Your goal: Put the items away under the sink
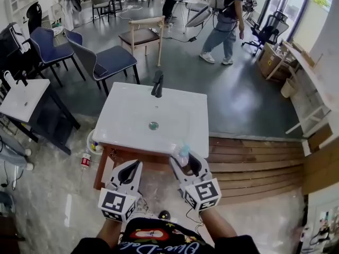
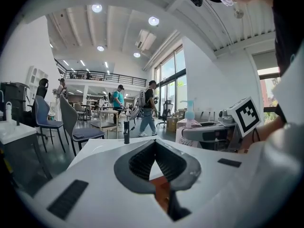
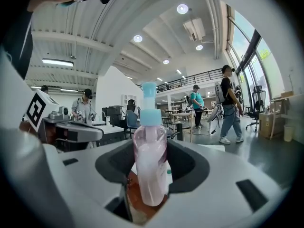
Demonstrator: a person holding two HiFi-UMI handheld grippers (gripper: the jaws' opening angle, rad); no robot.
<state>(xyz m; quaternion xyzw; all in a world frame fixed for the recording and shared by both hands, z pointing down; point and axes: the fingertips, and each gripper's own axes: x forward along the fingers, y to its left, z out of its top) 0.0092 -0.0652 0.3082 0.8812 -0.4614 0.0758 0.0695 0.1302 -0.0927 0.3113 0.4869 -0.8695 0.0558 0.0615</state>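
**Head view onward: pump bottle held at sink front**

Head view: right gripper (image 1: 184, 162) clamps the pump bottle (image 1: 183, 152) upright at the white sink's (image 1: 132, 110) near edge.
Left gripper view: left gripper (image 2: 154, 146) closed, empty.
Right gripper view: smooth plastic, part-filled, judged light and slippery; mid-body hold suits.

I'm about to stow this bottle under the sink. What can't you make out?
- Space under the sink: head view, hidden by its white top; no door or shelf shows.
- Label print on the pink bottle: right gripper view, too small to read.
- The red-labelled bottle left of the sink: head view, too small to tell what it holds.
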